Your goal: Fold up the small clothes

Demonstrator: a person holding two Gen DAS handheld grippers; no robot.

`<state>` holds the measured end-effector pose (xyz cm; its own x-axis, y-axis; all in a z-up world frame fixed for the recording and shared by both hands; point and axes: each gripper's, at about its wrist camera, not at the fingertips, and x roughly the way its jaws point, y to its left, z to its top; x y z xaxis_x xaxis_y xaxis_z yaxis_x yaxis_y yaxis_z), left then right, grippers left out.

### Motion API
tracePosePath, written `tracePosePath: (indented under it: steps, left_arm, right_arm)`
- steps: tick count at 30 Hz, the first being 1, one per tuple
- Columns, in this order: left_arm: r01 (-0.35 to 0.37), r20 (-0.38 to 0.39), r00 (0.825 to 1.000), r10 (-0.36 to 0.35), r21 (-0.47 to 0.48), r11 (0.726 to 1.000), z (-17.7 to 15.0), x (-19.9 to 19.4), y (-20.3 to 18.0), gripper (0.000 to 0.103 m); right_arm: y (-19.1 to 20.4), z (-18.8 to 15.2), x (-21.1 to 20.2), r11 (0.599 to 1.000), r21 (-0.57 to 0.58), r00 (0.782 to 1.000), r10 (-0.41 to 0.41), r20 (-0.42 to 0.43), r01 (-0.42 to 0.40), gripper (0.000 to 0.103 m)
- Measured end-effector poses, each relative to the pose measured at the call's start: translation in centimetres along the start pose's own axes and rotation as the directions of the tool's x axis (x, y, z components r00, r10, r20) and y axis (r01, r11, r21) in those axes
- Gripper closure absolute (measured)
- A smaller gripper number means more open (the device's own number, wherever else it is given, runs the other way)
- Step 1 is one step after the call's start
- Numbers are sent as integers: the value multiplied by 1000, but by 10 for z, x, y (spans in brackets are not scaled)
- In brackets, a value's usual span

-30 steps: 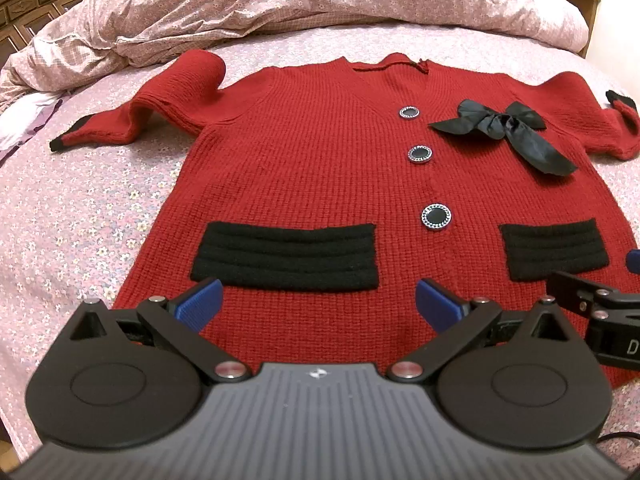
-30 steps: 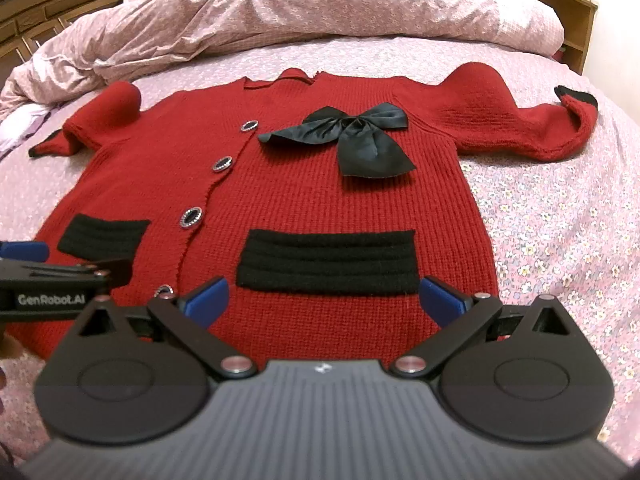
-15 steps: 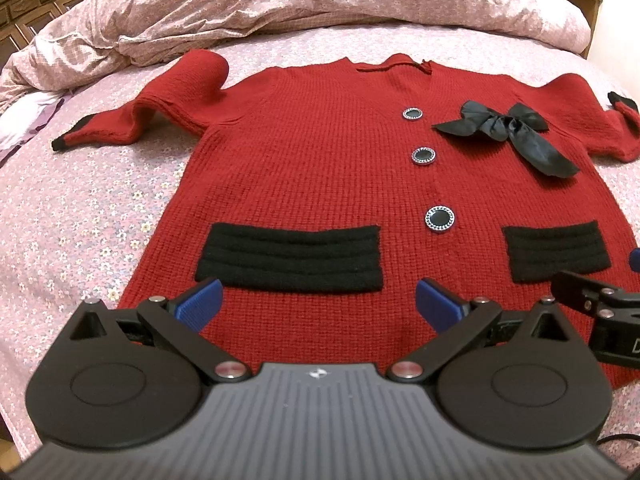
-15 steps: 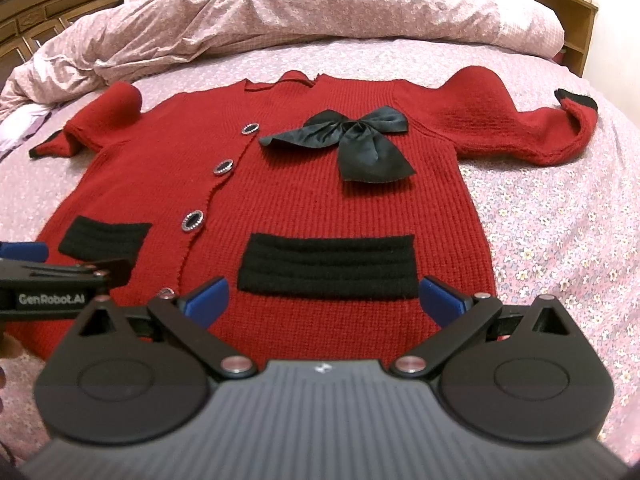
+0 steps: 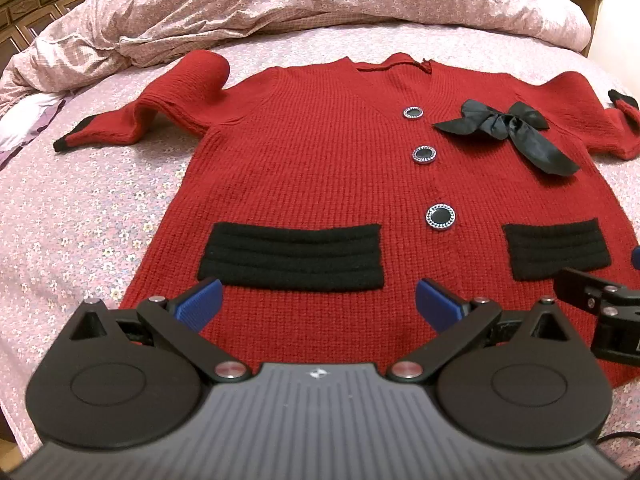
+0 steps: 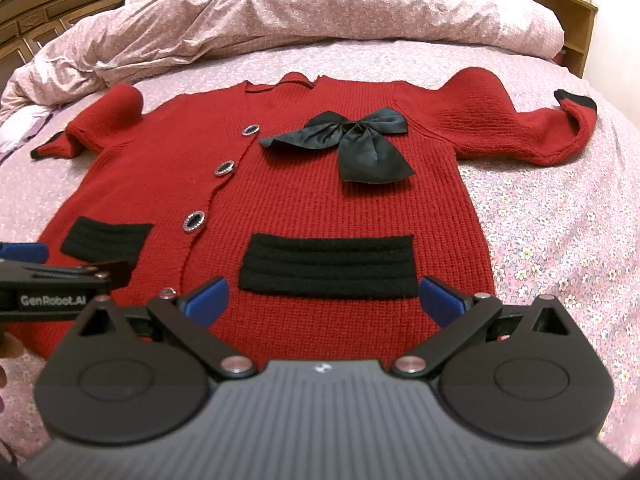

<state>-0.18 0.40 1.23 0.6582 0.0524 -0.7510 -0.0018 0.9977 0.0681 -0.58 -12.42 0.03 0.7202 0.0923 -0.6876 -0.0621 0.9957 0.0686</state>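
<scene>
While both claws are hovering low over the near hem, nothing is being gripped yet.

Left gripper (image 5: 318, 300): it is hanging with its blue pads spread wide and nothing between them, the left pocket band (image 5: 292, 256) lying just ahead of its gap.

Right gripper (image 6: 322, 296): it is likewise gaping wide and empty, the right pocket band (image 6: 328, 264) sitting just ahead between its fingers; the left tool is showing at its left edge, just beside it.

Reason for the stance: the two claws are standing side by side across the hem, probably so that each can take one lower corner or side for a first fold; this is a guess from the layout.

Cardigan (image 5: 320, 152): it is lying flat and face up on the floral bedsheet (image 5: 80, 208), directly ahead of both claws, buttoned, with the black bow (image 6: 352, 140) resting ahead of the right claw.

Long axis: it is running away from the claws, hem nearest and collar farthest, pointing toward the rumpled duvet (image 6: 280, 12).

Sleeves: the left sleeve (image 5: 152, 116) and right sleeve (image 6: 516, 124) are spreading outward to either side, each humped and not smoothed.
</scene>
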Motion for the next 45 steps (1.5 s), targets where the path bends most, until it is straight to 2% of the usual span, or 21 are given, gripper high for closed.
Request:
tracePosePath:
  steps: [21,32,41,45]
  left_arm:
    - [-2,5,1000,2,-5,1000,0,-4,2,0]
    - [4,1,1000,-4,-14,1000,14,-10,4,0]
    - [-3,-20,1000,3,-19,1000,33,-1,9,0]
    - [-23,-22,1000,22,-39,999,40,5,17,0]
  right_arm:
    - [0,0,-4,1000,3,1000,-4,2,4,0]
    - [-12,10,-9,999,30,1000,-22,2,21,0]
    - [-43,31,-5,997,71,999,-37,8,36,0]
    - [-71,46,-4,993,98,997,-76,28,73,0]
